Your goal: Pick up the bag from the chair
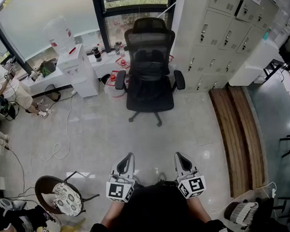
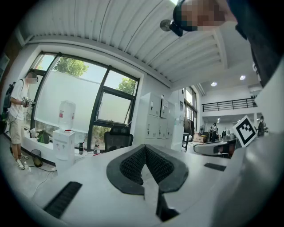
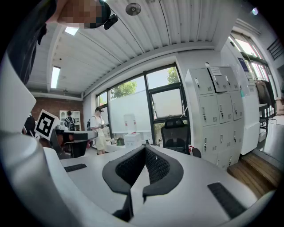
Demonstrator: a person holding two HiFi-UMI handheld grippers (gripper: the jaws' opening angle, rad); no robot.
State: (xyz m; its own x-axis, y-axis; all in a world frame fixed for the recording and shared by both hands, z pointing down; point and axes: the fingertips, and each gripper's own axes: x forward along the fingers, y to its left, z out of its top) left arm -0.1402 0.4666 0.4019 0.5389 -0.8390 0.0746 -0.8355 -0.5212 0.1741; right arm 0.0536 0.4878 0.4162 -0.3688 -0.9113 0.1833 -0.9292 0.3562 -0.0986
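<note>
Chair [image 1: 150,87] beside lockers [image 1: 218,34]; open floor [image 1: 150,139] in front.

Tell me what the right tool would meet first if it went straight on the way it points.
Nothing close: the right tool, shut and empty, has open floor ahead. Beyond that it would most likely reach the black office chair, though the depth and exact aim are hard to judge.
</note>
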